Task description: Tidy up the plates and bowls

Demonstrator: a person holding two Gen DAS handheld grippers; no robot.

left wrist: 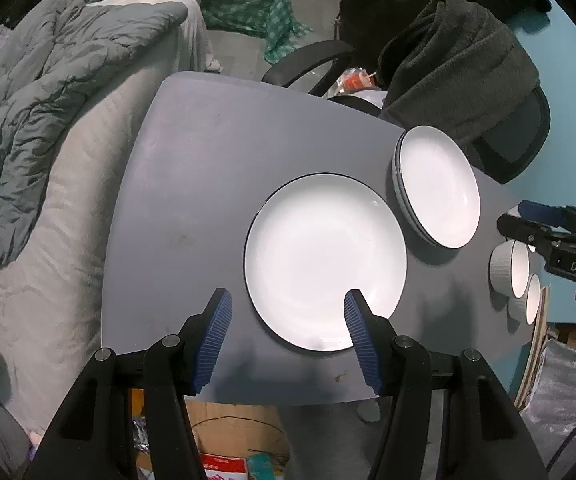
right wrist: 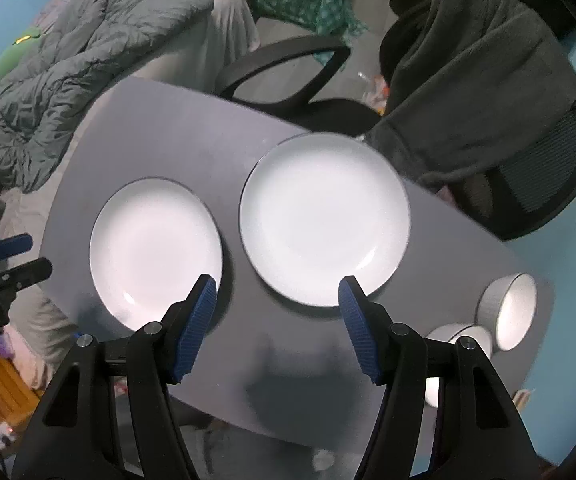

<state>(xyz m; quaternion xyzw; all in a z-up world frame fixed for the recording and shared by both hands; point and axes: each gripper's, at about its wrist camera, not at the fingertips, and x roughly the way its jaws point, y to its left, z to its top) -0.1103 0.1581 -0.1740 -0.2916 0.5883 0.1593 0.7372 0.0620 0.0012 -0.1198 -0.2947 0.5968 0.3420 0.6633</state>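
Plate (left wrist: 324, 260) lies just ahead of left hand-held gripper (left wrist: 288, 312).

Dim room, blown-out glare on plates (left wrist: 324, 260), fisheye-bent edges, right view perhaps motion-blurred

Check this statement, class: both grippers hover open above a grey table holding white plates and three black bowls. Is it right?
Wrong in one respect: the bowls are white, not black, as the right wrist view shows. Otherwise it stands: left gripper and right gripper open, white plates on the grey table.
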